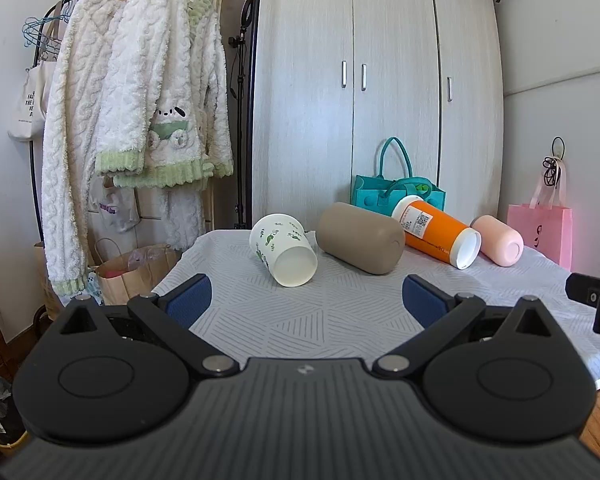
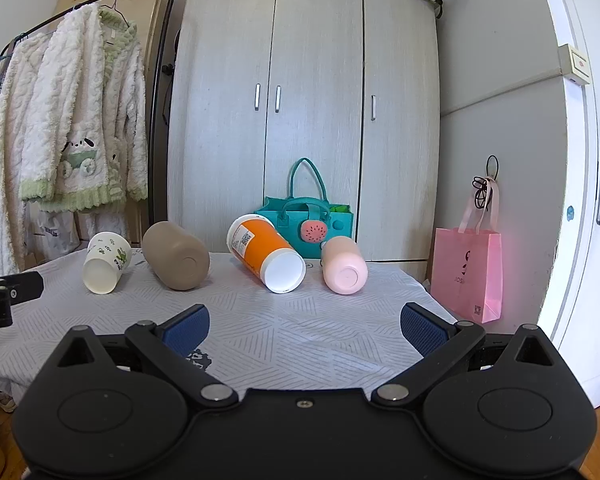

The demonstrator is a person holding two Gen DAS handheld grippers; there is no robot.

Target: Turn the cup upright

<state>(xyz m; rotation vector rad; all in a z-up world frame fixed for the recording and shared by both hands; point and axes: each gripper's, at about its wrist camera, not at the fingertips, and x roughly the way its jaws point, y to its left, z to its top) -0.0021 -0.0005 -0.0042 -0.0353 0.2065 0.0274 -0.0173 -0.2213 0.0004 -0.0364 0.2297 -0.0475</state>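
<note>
Several cups lie on their sides on the cloth-covered table [image 1: 300, 320] [image 2: 300, 332]: a white cup with green prints [image 1: 283, 249] [image 2: 106, 262], a taupe cup [image 1: 360, 238] [image 2: 176, 255], an orange cup with a white rim [image 1: 436, 232] [image 2: 266, 252] and a pink cup [image 1: 498, 240] [image 2: 343, 265]. My left gripper [image 1: 306, 300] is open and empty, short of the white and taupe cups. My right gripper [image 2: 305, 330] is open and empty, short of the orange and pink cups.
A teal bag [image 1: 398, 190] [image 2: 304, 220] stands behind the cups against a wardrobe [image 1: 376, 92] [image 2: 304, 100]. A pink bag [image 1: 540, 232] [image 2: 468, 272] hangs right of the table. A clothes rack with fluffy robes [image 1: 140, 120] [image 2: 68, 132] stands to the left.
</note>
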